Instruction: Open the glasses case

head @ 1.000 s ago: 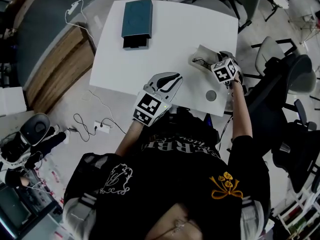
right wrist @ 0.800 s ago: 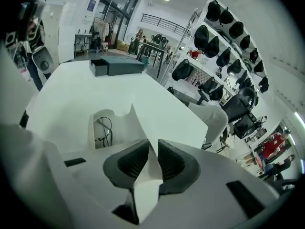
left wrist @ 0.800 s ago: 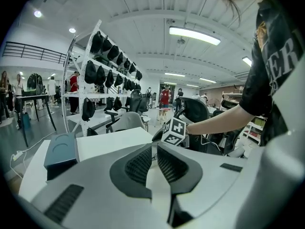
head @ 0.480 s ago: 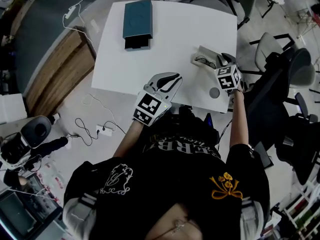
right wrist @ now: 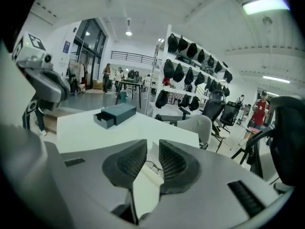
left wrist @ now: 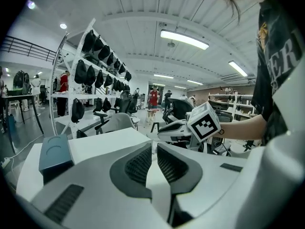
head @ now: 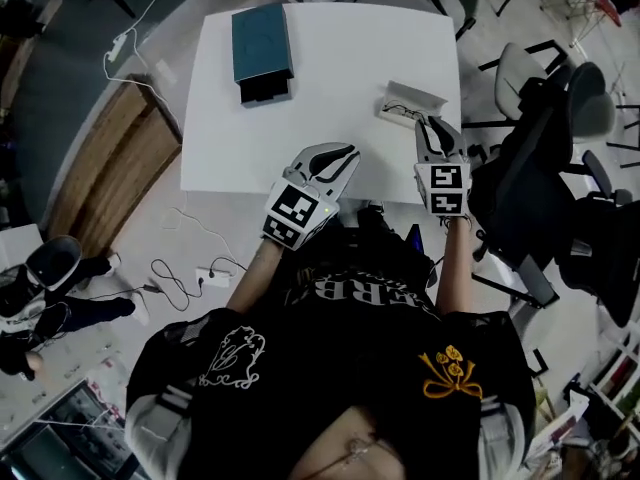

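Observation:
The white glasses case lies open near the right edge of the white table, with dark glasses inside. My right gripper hovers just in front of the case and touches nothing. Its jaws stand apart and empty. Through their gap in the right gripper view the case shows a little way off. My left gripper rests over the table's near edge. Its pads are a narrow slit apart with nothing between them.
A teal box with a dark drawer sits at the table's far left corner, also seen as the box. Office chairs crowd the right side. Cables and a power strip lie on the floor at left.
My right gripper has drawn back from the case toward the person, risen and rolled upright. The case stays open. The left gripper has hardly moved.

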